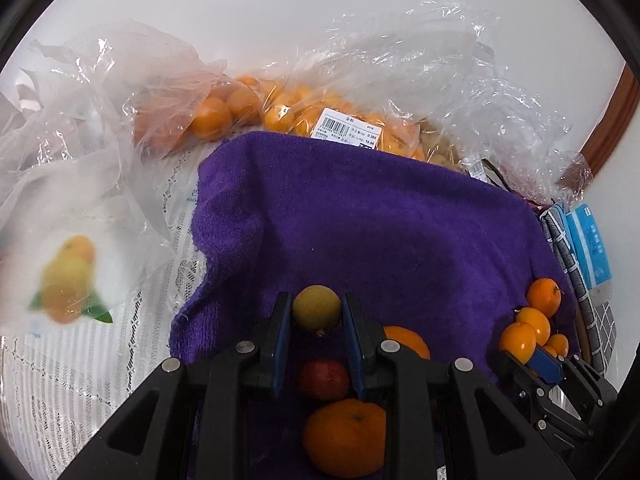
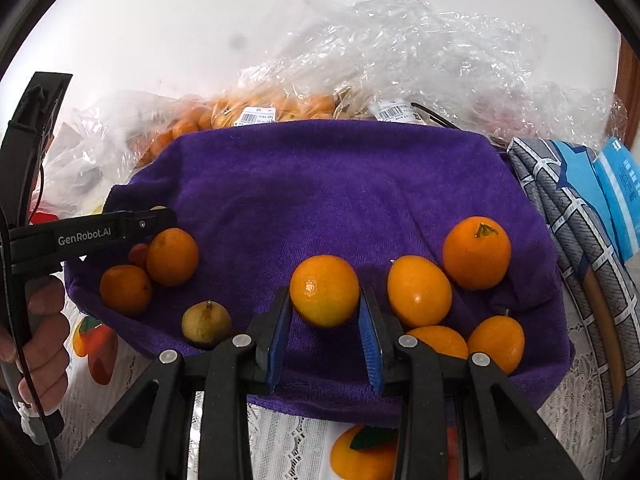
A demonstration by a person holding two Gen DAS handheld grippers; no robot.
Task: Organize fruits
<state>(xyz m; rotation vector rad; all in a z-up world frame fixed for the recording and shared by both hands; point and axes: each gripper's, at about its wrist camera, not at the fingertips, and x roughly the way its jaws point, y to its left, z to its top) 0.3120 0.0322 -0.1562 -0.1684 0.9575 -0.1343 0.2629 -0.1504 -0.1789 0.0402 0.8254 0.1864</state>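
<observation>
The left claw [image 1: 317,312] is closed on a small yellow-green fruit [image 1: 317,308], its blue pads pressed to either side of the fruit, near their tips. The right claw [image 2: 325,300] has a small orange fruit [image 2: 324,290] between its pads in the same way, also held far forward.

Both grips look shallow, and round smooth skin pinched at the pad ends could squirt out if either claw tilts or jerks. A dropped fruit would likely roll across the purple towel [image 2: 320,192] and could go off its front edge onto the lace-covered table [image 2: 288,440].

Below the left claw lie a small red fruit [image 1: 324,380] and a bigger orange [image 1: 344,436], with another orange [image 1: 406,340] just beside the right pad; lowering carelessly could knock these apart. Around the right claw, a cluster of orange fruits [image 2: 420,296] sits just to its right, touching one another, so a nudge to one may scatter the group. A brownish-yellow fruit [image 2: 206,324] sits near the towel's front edge, just left of the claw, and looks the easiest to bump off.

The two claws work close together over one towel, so a collision is possible. The crinkled plastic bags of oranges [image 1: 360,92] at the back could snag a finger if either claw reaches that far.
</observation>
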